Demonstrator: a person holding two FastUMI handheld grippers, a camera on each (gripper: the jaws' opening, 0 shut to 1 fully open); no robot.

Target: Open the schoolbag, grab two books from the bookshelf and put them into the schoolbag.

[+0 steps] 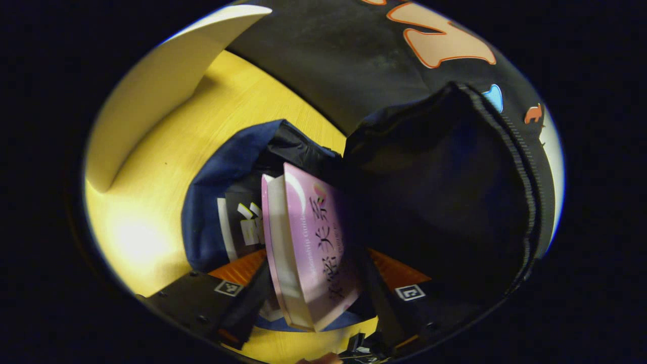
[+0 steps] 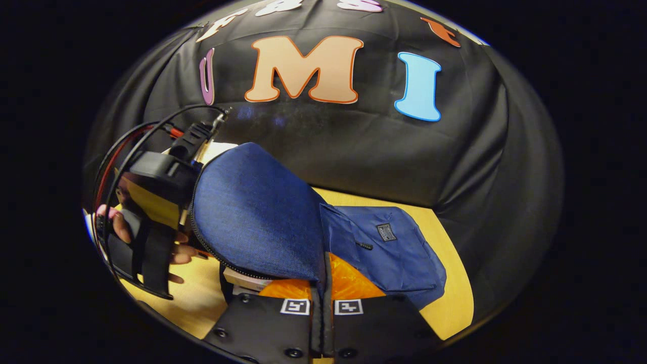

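In the left gripper view, the left gripper (image 1: 316,293) pinched a pink book (image 1: 308,253) between its 2 fingers, 1 finger on each side of the book's lower end. The book stood on edge, its page block facing left and its pink cover facing right, and its far end reached into the open mouth of the blue schoolbag (image 1: 222,202). A second book (image 1: 242,222), dark with white markings, lay inside the bag just left of the pink one. The bag's black-lined flap (image 1: 455,202) rose on the right, its zipper running along the edge. The bag sat on a yellow wooden table (image 1: 151,202), and a pale board (image 1: 151,86) stood at the table's far left.

In the right gripper view, the right gripper (image 2: 322,303) had its fingers pressed together on the edge of the raised blue flap (image 2: 252,212), holding it up. To the left, a hand (image 2: 121,227) gripped the other gripper (image 2: 146,222), with cables (image 2: 146,126) looping from its top. The bag's front pocket (image 2: 394,253) lay flat on the table (image 2: 455,303).
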